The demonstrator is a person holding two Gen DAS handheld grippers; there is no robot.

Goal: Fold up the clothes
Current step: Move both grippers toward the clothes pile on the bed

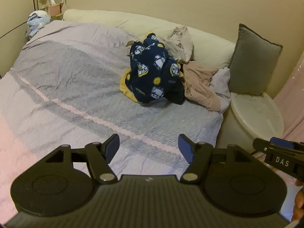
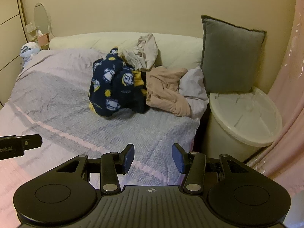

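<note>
We hold the left gripper [image 1: 149,145] and the right gripper [image 2: 153,154] over the near part of the bed [image 1: 62,87], both with fingers apart and nothing between them, the left pair set wider than the right. The clothes lie in a heap at the far right of the bed, well apart from both grippers: a navy patterned fleece [image 1: 154,72] in front, a beige garment [image 1: 199,84] touching its right side, and a pale crumpled garment [image 1: 181,40] behind, against the cream headboard [image 1: 133,23]. A grey cushion [image 2: 230,55] stands on the white round lid [image 2: 248,114] just beside the heap.
</note>
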